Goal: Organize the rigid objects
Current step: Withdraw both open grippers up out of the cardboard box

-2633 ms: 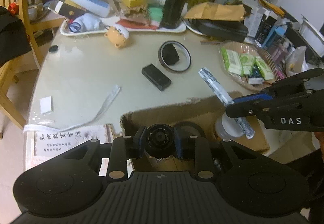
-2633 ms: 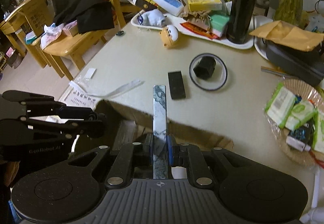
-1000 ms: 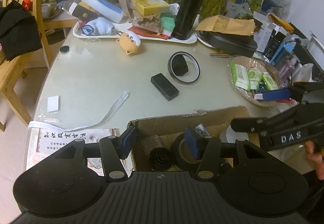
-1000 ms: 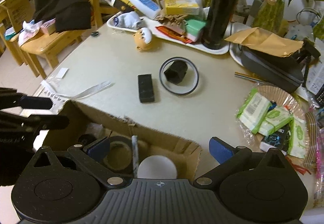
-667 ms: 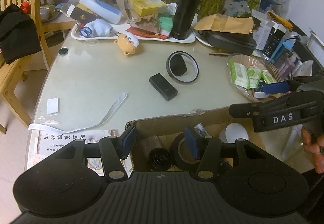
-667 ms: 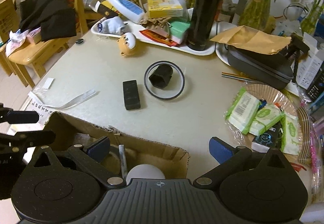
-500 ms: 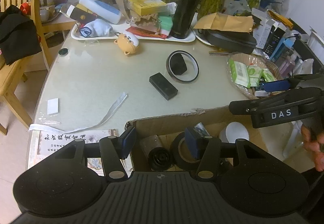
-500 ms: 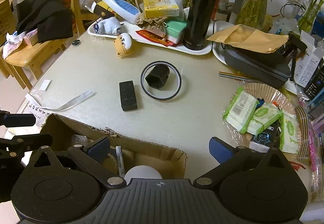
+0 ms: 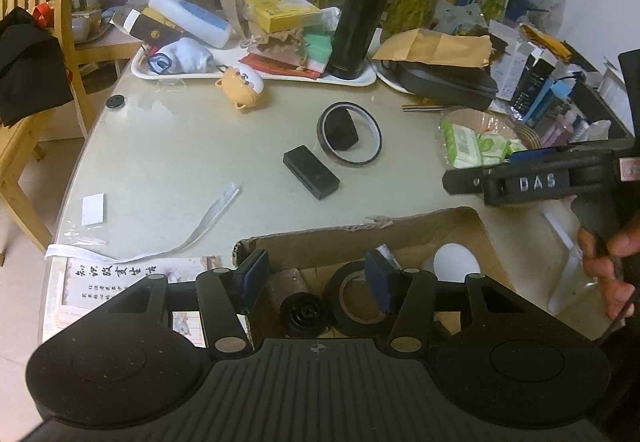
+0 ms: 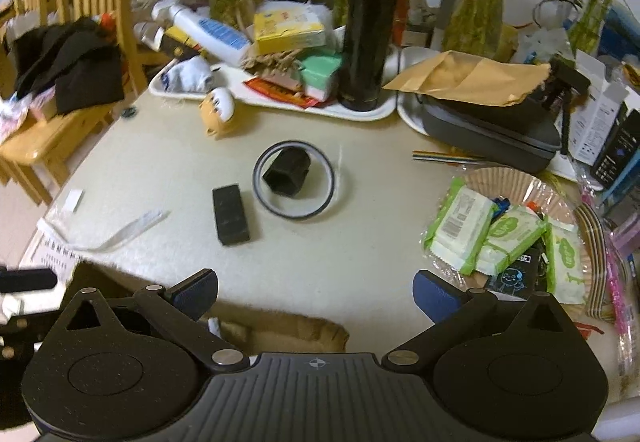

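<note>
The left claw [image 9: 316,284] hangs half open and empty above a cardboard box [image 9: 460,230] holding a tape roll [image 9: 354,302], a black cylinder [image 9: 302,312] and a white lid [image 9: 456,264]. The right claw [image 10: 316,292] gapes wide, empty, over the box's far edge. Beyond on the table [image 10: 160,162] lie a black block [image 10: 230,214] and a ring [image 10: 294,180] around a black hexagonal piece [image 10: 288,172]; a basket [image 10: 516,182] at the right holds green tissue packs [image 10: 460,224].

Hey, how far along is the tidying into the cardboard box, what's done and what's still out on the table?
Done: the cardboard box already holds a roll of black tape, a black cylinder and a white round item.
In hand: nothing; the left tool and right tool are both open and empty.
Left: the black rectangular block, the thin ring and the black hexagonal piece inside it.
</note>
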The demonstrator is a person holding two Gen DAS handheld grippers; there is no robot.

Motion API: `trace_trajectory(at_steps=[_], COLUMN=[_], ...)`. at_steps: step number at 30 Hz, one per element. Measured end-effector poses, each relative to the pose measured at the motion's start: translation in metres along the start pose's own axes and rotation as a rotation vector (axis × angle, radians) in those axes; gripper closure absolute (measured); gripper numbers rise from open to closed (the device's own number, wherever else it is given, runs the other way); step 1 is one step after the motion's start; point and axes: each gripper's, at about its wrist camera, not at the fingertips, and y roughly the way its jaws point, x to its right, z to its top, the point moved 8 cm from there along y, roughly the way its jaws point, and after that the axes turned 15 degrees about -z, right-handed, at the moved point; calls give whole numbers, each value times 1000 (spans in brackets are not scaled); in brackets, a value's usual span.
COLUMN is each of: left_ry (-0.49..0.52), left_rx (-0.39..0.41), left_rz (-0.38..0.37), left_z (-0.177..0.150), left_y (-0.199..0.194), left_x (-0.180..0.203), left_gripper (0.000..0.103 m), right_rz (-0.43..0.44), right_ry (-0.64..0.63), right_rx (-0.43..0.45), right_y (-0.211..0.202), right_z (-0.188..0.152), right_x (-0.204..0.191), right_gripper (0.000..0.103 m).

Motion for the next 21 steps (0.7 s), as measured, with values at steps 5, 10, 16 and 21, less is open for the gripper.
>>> trace_trajectory(at_steps=[5, 10, 16, 21], left_ry=[-21, -24, -15, -15], left_rx=[23, 27, 23, 27], left_rz=[-3, -5, -17, -24], left_z=[2, 2, 5, 7], left_y=[-2, -3, -4, -8], left_x=[-3, -4, 2, 4], left_gripper=[51, 51, 51, 51], right_rz=[32, 75, 89, 61], right_ry=[53, 46, 19, -21], right_rx=[13, 9, 24, 59], right_y=[2, 5, 10, 18], right_z=[5, 6, 16, 27], right_x=[7, 2, -7, -10], right_gripper=[0, 0, 0, 0])
